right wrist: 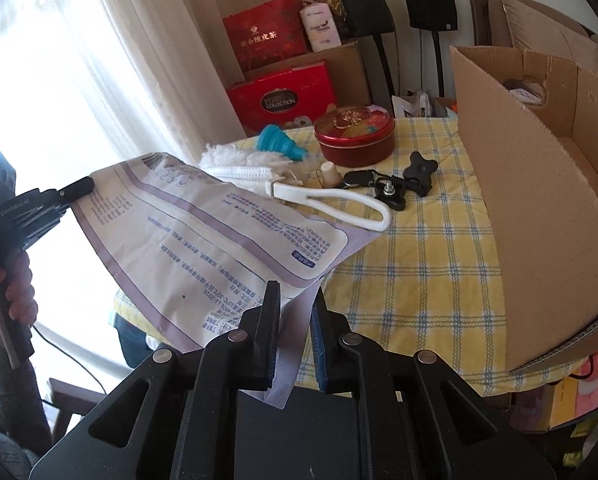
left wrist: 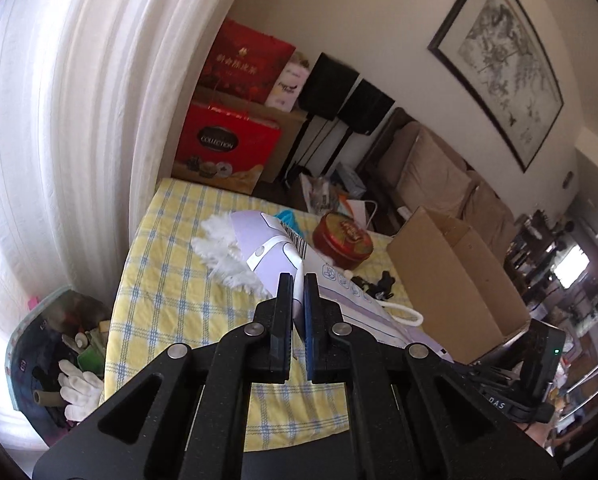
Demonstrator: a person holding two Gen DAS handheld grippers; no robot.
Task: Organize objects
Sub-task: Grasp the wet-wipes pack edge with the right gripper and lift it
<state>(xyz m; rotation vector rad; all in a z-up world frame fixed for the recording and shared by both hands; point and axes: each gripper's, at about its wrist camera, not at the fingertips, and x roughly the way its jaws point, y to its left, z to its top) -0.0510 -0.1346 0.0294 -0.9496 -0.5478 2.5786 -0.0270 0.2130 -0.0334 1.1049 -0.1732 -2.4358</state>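
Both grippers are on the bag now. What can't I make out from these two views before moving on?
- Cardboard box floor: both views, its near wall hides it.
- Duster head: right wrist view, purple-and-white bag covers part.
- Bag print: too small and distorted to read.
- Right gripper: bag hides pad contact.

The left wrist view looks forward and down along its own black two-finger gripper (left wrist: 298, 286), close above a table under a yellow checked cloth (left wrist: 171, 280), facing the curtain corner and the sofa wall. The right wrist view looks from the table's near edge, lower and closer, along its own gripper (right wrist: 295, 300) toward the same corner. Both share the white and lilac printed plastic bag (right wrist: 203, 240), the round red tin (left wrist: 343, 238), the open cardboard box (right wrist: 539, 200) and red gift boxes (left wrist: 229, 148).
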